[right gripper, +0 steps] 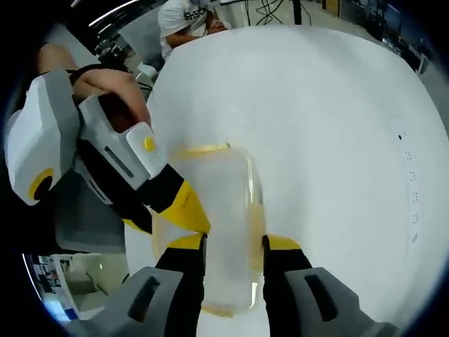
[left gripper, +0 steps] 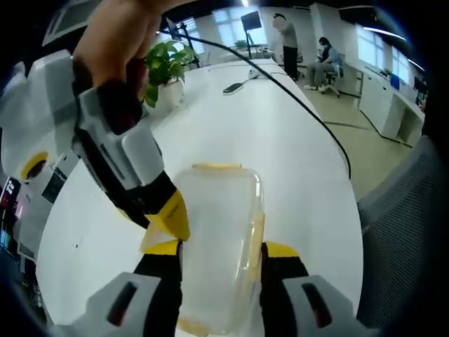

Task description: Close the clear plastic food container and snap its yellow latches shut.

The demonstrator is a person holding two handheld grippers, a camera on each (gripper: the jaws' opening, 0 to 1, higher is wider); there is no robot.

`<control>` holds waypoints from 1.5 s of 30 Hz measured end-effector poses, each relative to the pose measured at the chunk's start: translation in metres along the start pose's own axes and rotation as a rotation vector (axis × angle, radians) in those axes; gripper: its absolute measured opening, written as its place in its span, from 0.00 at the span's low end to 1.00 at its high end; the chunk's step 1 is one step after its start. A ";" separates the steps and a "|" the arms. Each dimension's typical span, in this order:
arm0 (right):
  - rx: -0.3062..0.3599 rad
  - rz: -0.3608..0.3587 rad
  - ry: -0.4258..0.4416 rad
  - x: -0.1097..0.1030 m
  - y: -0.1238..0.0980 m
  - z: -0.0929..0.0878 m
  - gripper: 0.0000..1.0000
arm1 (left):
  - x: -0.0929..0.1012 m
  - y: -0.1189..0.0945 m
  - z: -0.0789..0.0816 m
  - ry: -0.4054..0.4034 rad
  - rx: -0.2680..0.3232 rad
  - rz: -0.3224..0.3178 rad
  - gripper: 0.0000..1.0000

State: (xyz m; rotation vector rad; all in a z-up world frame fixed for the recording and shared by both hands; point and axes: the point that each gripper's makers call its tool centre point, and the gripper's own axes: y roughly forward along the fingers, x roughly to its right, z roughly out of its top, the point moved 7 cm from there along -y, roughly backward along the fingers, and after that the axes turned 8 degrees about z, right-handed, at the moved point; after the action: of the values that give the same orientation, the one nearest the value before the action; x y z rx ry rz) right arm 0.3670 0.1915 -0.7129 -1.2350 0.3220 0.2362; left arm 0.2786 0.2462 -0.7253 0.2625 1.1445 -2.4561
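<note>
Container (left gripper: 221, 239) clear, lid on, lower centre of both views on white table (left gripper: 280, 133) | left gripper (left gripper: 221, 249) jaws clamp its sides | right gripper (right gripper: 235, 242) likewise grips it | yellow latch (left gripper: 216, 166) at far end

The right gripper (right gripper: 233, 246) holds the clear box (right gripper: 217, 225) between its jaws, low in the middle. The left gripper (right gripper: 179, 203) touches the box's left side. The table (right gripper: 330, 126) is white.

We see each gripper (left gripper: 221, 254) (right gripper: 233, 247) alike — grey-white housing, black jaws, yellow tips, a yellow round mark.
</note>
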 end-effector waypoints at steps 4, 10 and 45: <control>0.032 -0.030 0.000 -0.002 -0.001 -0.003 0.29 | -0.001 -0.001 0.000 0.011 0.002 -0.010 0.38; 0.127 -0.186 -0.045 -0.013 -0.002 -0.008 0.29 | -0.003 -0.001 0.001 0.021 -0.001 -0.032 0.38; 0.758 -0.465 0.209 -0.070 0.013 -0.052 0.44 | -0.008 -0.021 -0.012 -0.413 0.232 0.018 0.47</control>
State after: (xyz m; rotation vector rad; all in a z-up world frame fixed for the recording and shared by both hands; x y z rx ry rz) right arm 0.2917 0.1465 -0.7140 -0.5504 0.2581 -0.3944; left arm 0.2763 0.2698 -0.7163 -0.1641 0.6821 -2.4694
